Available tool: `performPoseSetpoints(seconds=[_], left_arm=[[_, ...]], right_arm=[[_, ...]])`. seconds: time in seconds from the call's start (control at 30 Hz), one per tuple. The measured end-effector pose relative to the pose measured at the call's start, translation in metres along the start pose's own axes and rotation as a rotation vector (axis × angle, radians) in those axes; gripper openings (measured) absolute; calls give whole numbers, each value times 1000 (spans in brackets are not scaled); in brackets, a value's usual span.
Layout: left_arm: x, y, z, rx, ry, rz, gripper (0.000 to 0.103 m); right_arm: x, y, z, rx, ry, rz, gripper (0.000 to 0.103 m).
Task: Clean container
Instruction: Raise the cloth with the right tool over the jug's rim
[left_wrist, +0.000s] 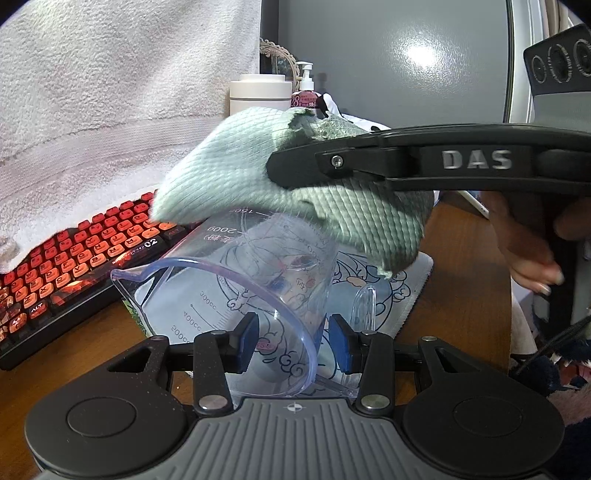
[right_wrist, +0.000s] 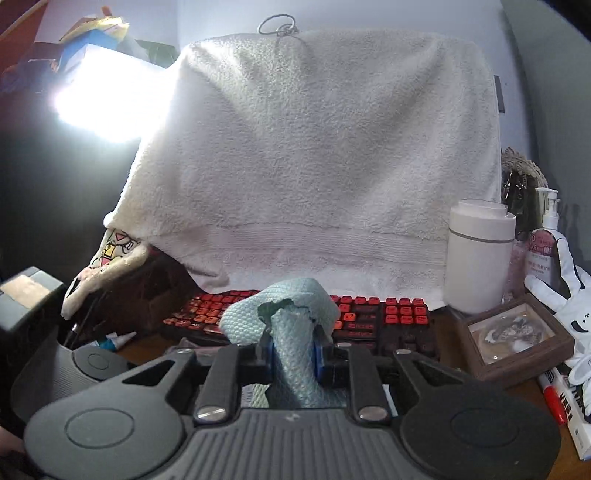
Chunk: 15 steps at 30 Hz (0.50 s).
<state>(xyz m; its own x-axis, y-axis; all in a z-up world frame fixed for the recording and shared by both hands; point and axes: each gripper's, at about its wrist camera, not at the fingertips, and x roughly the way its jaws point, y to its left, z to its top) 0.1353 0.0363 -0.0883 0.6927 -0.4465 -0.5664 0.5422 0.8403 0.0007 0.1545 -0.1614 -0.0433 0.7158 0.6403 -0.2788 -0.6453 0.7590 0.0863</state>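
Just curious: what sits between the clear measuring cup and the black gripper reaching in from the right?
A pale green cloth, pinched by the right gripper, is draped over the measuring cup's upturned base. The left wrist view shows it.

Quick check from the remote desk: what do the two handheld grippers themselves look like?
Both match: left gripper and right gripper have black linkage arms with silver pivots, blue finger pads, and a ribbed grey base flanked by round black discs. Seen from the left camera, the right one bears "DAS" lettering.

We see the clear measuring cup (left_wrist: 236, 295) tipped on its side, its open mouth unblocked toward us. A green cloth (left_wrist: 280, 184) covers its far end. A red keyboard (left_wrist: 74, 273) crowds the left; bare wooden desk (left_wrist: 465, 280) lies right.
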Motion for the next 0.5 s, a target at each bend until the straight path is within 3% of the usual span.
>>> performPoseSetpoints(seconds=[0.23, 0.5], left_arm=[[0, -1, 0, 1, 0, 1, 41], [1, -1, -1, -3, -1, -3, 42]], right_arm=[[1, 12, -9, 30, 7, 80, 19], [6, -9, -11, 76, 0, 34, 18]])
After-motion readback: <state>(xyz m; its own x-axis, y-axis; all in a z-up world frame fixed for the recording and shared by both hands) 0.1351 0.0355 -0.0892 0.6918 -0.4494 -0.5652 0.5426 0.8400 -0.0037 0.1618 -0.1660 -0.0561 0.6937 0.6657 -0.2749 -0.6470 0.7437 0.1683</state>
